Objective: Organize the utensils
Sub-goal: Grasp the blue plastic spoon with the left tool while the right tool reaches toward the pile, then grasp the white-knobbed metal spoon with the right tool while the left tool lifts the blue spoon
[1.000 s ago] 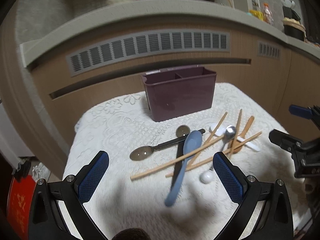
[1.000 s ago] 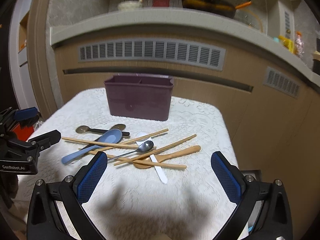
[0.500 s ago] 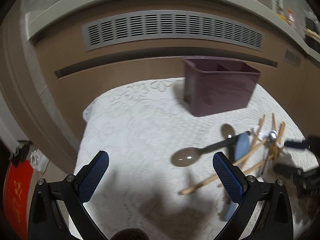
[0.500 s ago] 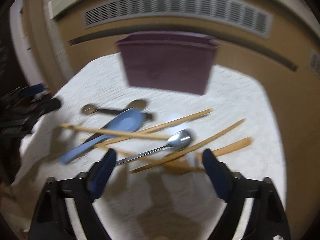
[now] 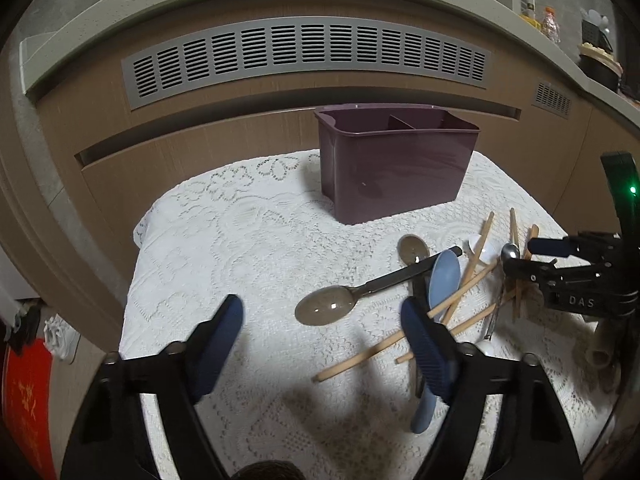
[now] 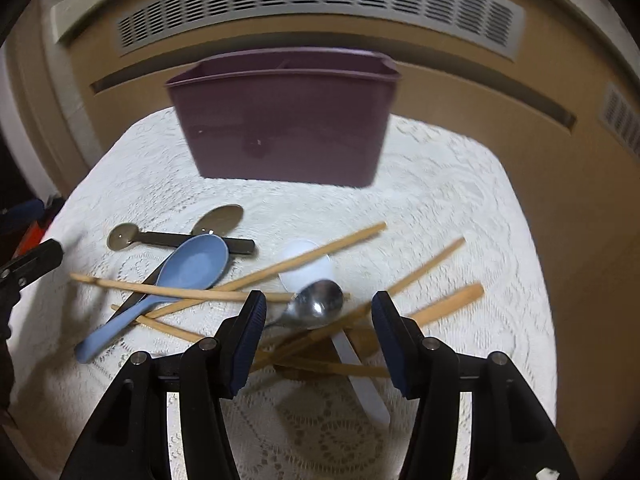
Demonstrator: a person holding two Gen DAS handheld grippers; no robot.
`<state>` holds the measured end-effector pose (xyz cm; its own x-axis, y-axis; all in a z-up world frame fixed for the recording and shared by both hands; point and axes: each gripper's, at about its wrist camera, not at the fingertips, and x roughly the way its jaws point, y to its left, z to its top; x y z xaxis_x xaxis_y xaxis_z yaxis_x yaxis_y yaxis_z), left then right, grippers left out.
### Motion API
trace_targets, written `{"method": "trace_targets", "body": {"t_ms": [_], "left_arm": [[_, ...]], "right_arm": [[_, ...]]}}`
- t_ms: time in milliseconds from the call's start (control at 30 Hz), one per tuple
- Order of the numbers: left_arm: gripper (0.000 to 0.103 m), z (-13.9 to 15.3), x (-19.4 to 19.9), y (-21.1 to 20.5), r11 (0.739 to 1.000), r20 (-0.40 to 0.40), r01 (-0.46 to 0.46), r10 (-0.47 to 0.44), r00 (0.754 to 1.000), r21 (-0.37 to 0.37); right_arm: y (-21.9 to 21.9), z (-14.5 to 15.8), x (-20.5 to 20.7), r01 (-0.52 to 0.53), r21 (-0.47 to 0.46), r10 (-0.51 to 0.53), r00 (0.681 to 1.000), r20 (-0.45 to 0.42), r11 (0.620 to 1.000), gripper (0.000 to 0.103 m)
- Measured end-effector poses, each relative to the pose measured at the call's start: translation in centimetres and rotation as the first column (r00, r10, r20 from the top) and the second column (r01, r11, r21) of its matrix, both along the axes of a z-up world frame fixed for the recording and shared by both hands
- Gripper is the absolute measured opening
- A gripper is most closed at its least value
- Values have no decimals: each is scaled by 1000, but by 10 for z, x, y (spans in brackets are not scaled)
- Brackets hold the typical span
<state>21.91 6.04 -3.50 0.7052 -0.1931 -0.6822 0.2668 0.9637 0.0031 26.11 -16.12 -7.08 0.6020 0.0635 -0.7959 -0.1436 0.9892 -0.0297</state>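
A purple divided utensil holder (image 5: 394, 164) (image 6: 284, 120) stands at the back of the lace-covered table (image 5: 240, 240). In front of it lies a pile: a black-handled metal spoon (image 5: 326, 309) (image 6: 124, 237), a blue spoon (image 5: 442, 276) (image 6: 192, 262), a steel spoon (image 6: 316, 306), a white spoon (image 6: 308, 266) and several wooden chopsticks (image 6: 304, 258). My left gripper (image 5: 322, 332) is open, low over the black-handled spoon's bowl. My right gripper (image 6: 318, 324) (image 5: 520, 258) is open, its fingers straddling the steel spoon.
A wooden cabinet front with a grey vent grille (image 5: 304, 52) rises right behind the table. A counter (image 5: 592, 60) above it carries kitchen items. A red object (image 5: 24, 400) is on the floor at the left.
Both grippers have moved down toward the pile and their jaws have narrowed. The right one now straddles the steel spoon. The left one swung left, then came back over the black-handled spoon.
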Motion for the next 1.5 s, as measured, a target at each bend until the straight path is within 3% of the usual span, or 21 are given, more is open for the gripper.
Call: {"method": "trace_targets", "body": {"t_ms": [100, 267, 300, 333, 367, 500, 600, 667, 733, 800, 1033, 1133, 1233, 1367, 1500], "left_arm": [[68, -3, 4, -5, 1000, -30, 24, -24, 999, -19], [68, -3, 6, -17, 998, -46, 58, -60, 997, -32], [71, -1, 6, -20, 998, -38, 62, -63, 997, -26], [89, -1, 6, -24, 998, -37, 65, -66, 997, -11], [100, -2, 6, -29, 997, -42, 74, -74, 996, 7], [103, -12, 7, -56, 985, -62, 155, -151, 987, 71], [102, -17, 18, -71, 982, -99, 180, -174, 980, 53], [94, -17, 28, -79, 984, -129, 178, -174, 976, 15], [59, -19, 39, -85, 982, -161, 186, -187, 969, -23], [50, -23, 47, -93, 983, -183, 182, -182, 966, -19], [50, -43, 62, -113, 980, -254, 199, -193, 948, -2], [38, -44, 67, -114, 985, -257, 172, -163, 953, 15], [38, -45, 66, -113, 986, -260, 167, -156, 953, 21], [35, -45, 60, -109, 985, -240, 172, -162, 957, 20], [35, -30, 45, -93, 990, -181, 132, -137, 974, -38]], "right_arm": [[-4, -2, -3, 17, 36, -16, 1000, -13, 999, 53], [8, -9, 8, 29, 44, -28, 999, -19, 999, 53], [13, -10, 11, 24, 29, -24, 1000, -11, 999, 53], [17, -12, 14, 16, 10, -16, 1000, -6, 1000, 53], [20, -13, 15, 7, 6, -7, 1000, -7, 1000, 53], [17, -15, 15, -42, 10, 42, 999, -9, 999, 53], [2, -18, 8, -55, 24, 55, 998, -12, 998, 35], [-8, -16, 3, -61, 44, 61, 998, -8, 997, 20], [-19, -12, -2, -66, 82, 67, 998, -10, 994, 18], [-27, -8, -5, -62, 96, 62, 998, 3, 993, 18], [-50, 8, -18, -46, 139, 39, 998, 56, 989, 18], [-52, 7, -22, -47, 135, 39, 997, 62, 990, 19], [-54, 5, -24, -47, 129, 39, 997, 62, 991, 19], [-54, 4, -26, -48, 128, 40, 997, 63, 991, 19], [-47, 8, -26, -65, 121, 57, 996, 65, 991, 22]]}}
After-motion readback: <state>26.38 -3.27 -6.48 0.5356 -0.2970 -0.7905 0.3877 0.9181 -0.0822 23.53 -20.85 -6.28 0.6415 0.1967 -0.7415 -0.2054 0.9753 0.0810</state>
